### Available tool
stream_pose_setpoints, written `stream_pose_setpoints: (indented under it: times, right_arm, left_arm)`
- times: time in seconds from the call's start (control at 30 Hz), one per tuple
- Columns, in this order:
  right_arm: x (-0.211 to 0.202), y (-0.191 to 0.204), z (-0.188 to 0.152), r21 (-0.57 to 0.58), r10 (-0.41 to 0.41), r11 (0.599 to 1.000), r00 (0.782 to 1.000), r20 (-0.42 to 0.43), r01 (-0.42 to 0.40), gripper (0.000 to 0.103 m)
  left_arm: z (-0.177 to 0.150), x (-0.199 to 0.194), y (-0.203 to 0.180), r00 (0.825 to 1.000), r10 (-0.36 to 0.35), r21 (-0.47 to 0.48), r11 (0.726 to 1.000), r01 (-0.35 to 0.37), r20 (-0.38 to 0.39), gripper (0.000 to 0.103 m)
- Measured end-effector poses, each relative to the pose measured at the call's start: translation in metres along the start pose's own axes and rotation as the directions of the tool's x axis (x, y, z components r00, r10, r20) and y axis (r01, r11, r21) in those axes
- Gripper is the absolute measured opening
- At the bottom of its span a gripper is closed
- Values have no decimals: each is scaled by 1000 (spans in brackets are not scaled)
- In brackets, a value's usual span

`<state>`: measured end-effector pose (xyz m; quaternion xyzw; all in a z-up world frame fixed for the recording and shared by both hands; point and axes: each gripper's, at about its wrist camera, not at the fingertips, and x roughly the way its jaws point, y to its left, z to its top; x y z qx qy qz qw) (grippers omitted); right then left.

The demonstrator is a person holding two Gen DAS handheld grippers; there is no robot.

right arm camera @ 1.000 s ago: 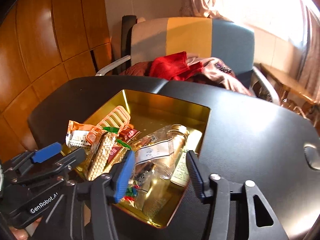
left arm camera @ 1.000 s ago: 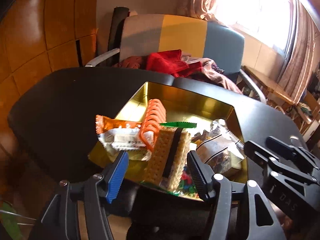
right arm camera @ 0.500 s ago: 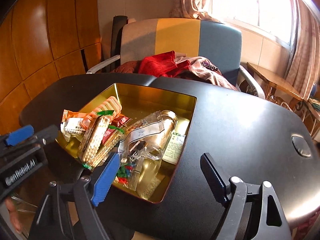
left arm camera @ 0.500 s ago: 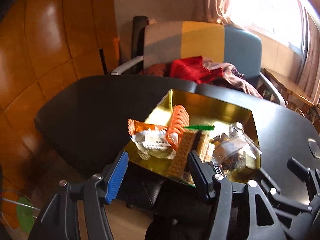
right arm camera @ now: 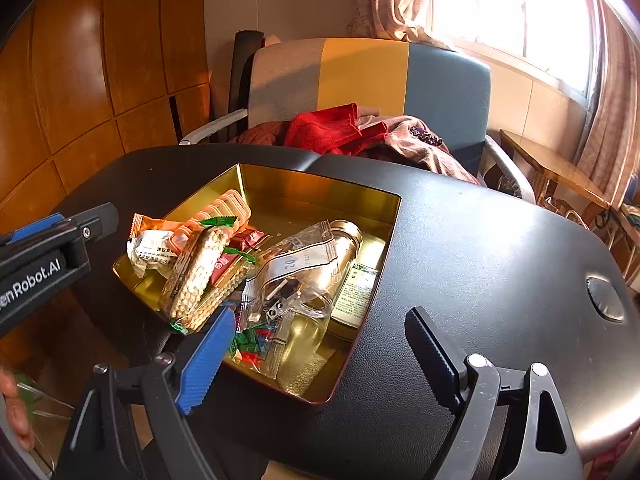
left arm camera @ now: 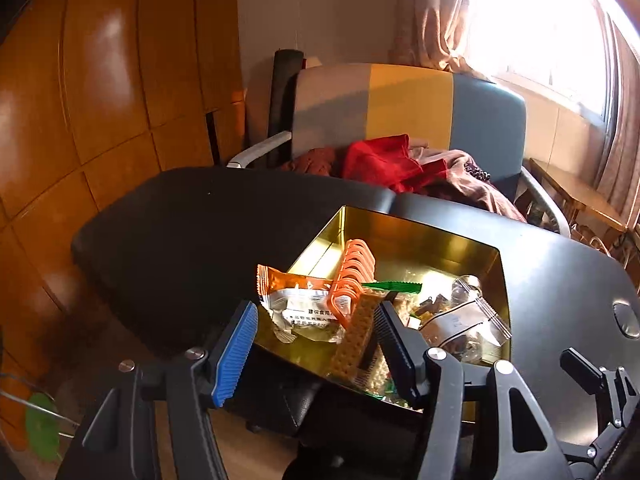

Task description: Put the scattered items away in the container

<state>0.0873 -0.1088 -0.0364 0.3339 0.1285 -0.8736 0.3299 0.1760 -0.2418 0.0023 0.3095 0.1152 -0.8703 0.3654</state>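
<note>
A gold tin [left arm camera: 420,232] sits on the black table, its near corner over the table edge. In it lie an orange snack packet [left arm camera: 292,292], an orange clip rack [left arm camera: 352,272], a cracker pack [left arm camera: 356,336], a clear zip bag [left arm camera: 464,320] and a glass jar [right arm camera: 340,248]. My left gripper [left arm camera: 316,308] hovers just short of the tin's near-left corner, its jaws closing a little on nothing. It also shows as the left gripper [right arm camera: 60,240] in the right wrist view. My right gripper [right arm camera: 320,316] hangs over the tin's near-right corner, jaws opening wide, nothing between them.
The black table [right arm camera: 480,260] stretches right of the tin, with a round grommet [right arm camera: 606,298]. A striped chair [right arm camera: 360,80] piled with red cloth [right arm camera: 328,128] stands behind it. Wood panelling lines the left wall. A person's hand [right arm camera: 16,412] shows at the lower left.
My left gripper has drawn back and up from the cracker pack, which stays in the tin. The right jaws have spread much wider around the zip bag's place and pulled back slightly.
</note>
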Motion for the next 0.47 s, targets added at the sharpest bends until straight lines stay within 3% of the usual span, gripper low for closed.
stream_pose_setpoints:
  times: [0.07, 0.3, 0.47]
  right_arm:
    - [0, 0, 0, -1, 1, 1000, 1000, 2, -1, 88]
    - [0, 1, 2, -9, 9, 1000, 1000, 7, -9, 90]
    - [3, 4, 3, -18, 5, 1000, 1000, -1, -5, 90]
  left_arm:
    - [1, 2, 2, 1000, -8, -6, 1000, 8, -10, 52]
    - [-1, 10, 5, 998, -19, -16, 1000, 19, -53, 51]
    - [-3, 10, 4, 1000, 13, -4, 1000, -13, -24, 48]
